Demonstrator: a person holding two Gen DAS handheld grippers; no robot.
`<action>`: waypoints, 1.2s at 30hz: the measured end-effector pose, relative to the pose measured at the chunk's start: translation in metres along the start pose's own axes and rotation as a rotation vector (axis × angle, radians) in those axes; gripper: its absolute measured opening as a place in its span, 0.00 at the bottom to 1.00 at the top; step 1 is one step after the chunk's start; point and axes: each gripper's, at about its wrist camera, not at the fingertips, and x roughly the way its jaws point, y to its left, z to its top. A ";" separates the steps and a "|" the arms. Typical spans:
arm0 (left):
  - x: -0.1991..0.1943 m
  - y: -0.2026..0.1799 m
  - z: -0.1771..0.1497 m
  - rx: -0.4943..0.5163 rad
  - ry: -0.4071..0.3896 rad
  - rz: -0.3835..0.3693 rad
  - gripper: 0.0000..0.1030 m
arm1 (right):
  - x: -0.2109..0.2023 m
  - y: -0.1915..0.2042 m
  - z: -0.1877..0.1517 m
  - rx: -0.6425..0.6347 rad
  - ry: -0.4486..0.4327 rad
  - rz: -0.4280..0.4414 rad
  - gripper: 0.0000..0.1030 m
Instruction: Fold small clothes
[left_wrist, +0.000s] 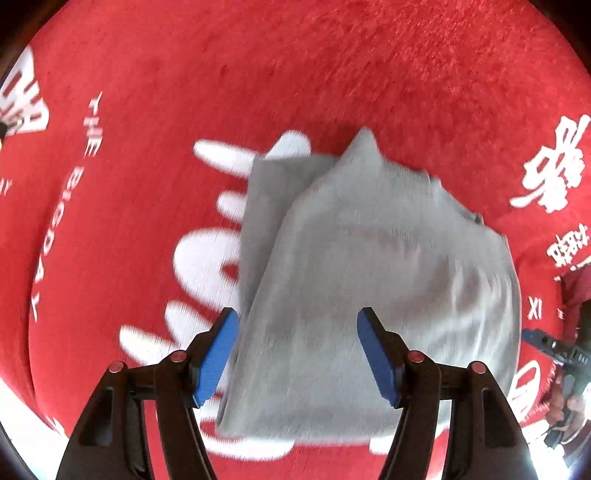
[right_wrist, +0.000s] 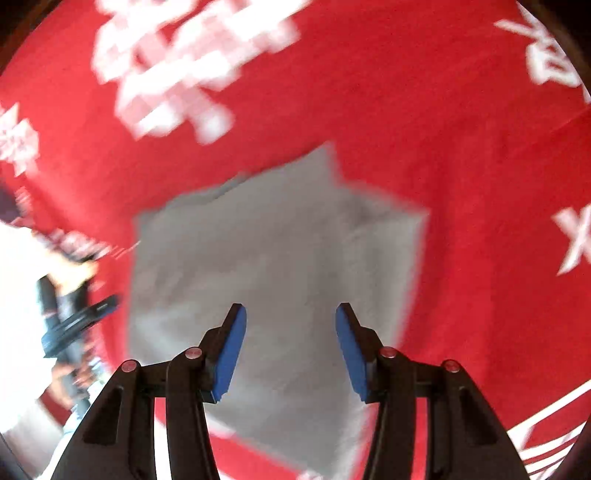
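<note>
Grey garment (left_wrist: 369, 280) lies mid red cloth (left_wrist: 258, 74), over the white lettering, well clear of the cloth's edges. Already doubled: 1 layer sits skewed over another, lower layer peeking out on 1 side. Left gripper (left_wrist: 297, 354) spread wide above it, holding nothing. Right gripper (right_wrist: 290, 347) also wide open, empty, over the same garment (right_wrist: 277, 277). Both views blurred. Looks like thin, limp knit: light, no stiffness, will sag and drag. Best pinched at 2 corners of 1 edge, through both layers, lifted low.
</note>
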 end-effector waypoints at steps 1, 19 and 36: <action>-0.001 0.002 -0.005 0.000 0.009 -0.010 0.66 | 0.007 0.010 -0.013 -0.004 0.031 0.049 0.54; 0.011 0.033 -0.049 0.185 0.136 -0.251 0.66 | 0.108 0.041 -0.146 0.400 0.053 0.265 0.54; 0.013 0.069 -0.067 0.205 0.172 -0.277 0.07 | 0.109 0.054 -0.141 0.374 0.025 0.087 0.07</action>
